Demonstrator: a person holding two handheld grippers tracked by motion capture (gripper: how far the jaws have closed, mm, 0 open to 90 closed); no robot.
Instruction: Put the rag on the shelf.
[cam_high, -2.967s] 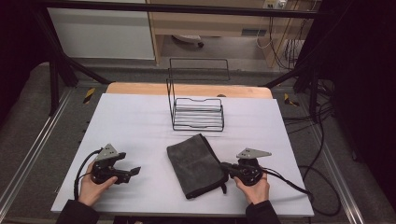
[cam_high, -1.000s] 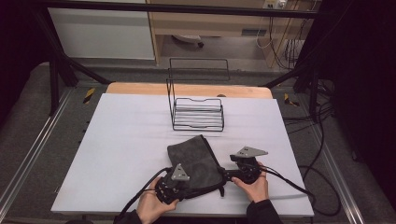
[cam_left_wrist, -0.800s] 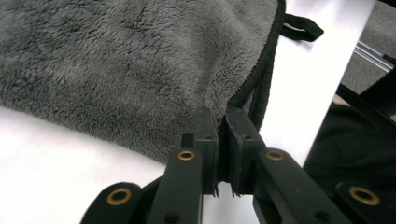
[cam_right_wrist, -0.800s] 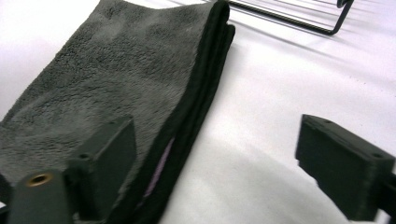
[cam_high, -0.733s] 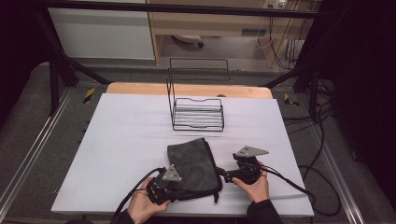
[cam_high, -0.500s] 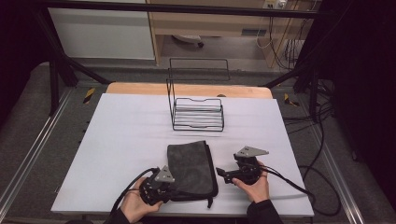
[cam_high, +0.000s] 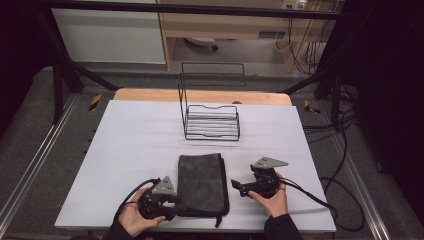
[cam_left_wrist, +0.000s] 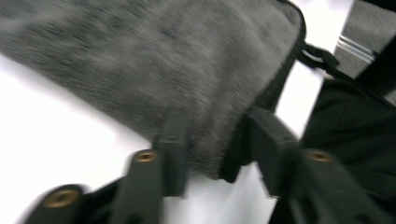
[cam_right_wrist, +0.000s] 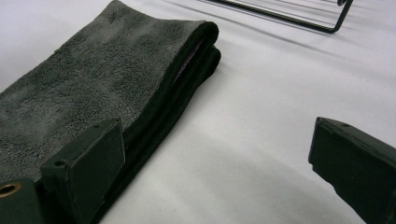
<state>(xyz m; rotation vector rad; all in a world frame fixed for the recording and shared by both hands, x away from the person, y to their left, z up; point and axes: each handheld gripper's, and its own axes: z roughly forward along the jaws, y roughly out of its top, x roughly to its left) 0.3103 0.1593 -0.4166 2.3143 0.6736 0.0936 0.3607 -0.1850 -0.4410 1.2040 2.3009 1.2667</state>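
Dark grey suede zip pouch lies flat near the front edge of the white table, between the two hand-held grippers. Left gripper sits at its near left corner, jaws just opening, the corner between them but not visibly pinched. Right gripper rests just beside the pouch's right edge, jaws wide apart on bare tabletop. Beyond, a black wire rack stands well apart, open surface around it.

wire rack, white table, floor cables
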